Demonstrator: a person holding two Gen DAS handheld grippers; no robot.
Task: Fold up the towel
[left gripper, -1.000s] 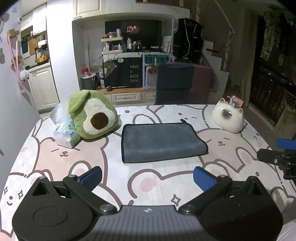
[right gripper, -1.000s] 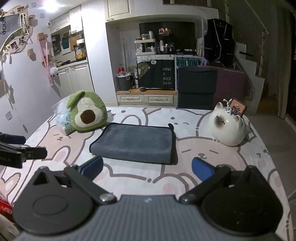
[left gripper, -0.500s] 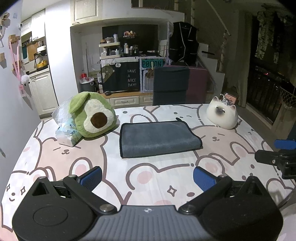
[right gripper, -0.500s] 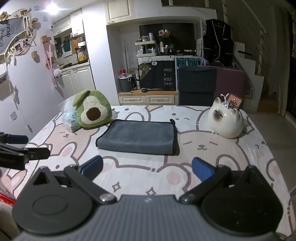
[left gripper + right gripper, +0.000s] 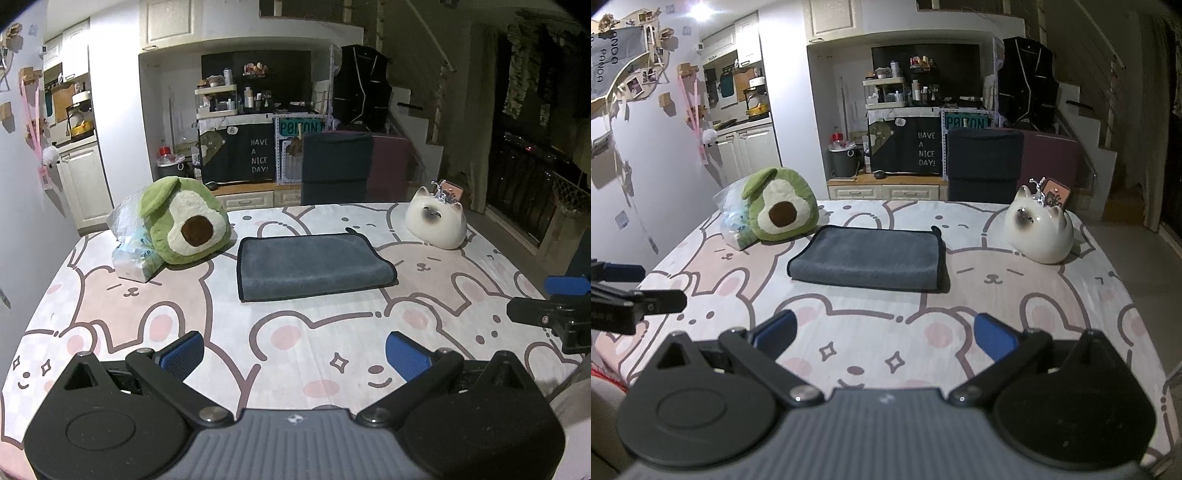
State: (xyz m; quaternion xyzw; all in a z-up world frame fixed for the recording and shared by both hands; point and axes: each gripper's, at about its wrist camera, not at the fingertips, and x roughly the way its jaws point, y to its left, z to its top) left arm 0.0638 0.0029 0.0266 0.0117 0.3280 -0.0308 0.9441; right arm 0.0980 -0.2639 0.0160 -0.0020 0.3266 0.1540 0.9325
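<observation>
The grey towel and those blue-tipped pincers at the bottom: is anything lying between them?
No. In both wrist views only bare bunny-print tablecloth lies between the folded towel and the open left gripper and right gripper.

An avocado plush (image 5: 184,225) leans against a plastic bag (image 5: 129,247) on the bear-print surface (image 5: 295,343); a ceramic cat (image 5: 436,225) sits well apart.

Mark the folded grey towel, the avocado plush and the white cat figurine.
Folded grey microfibre towel (image 5: 310,264), left wrist view, middle of top face.
Green avocado plush (image 5: 186,221), left wrist view, cream front.
White ceramic cat figurine (image 5: 1039,230), right wrist view, body.
</observation>
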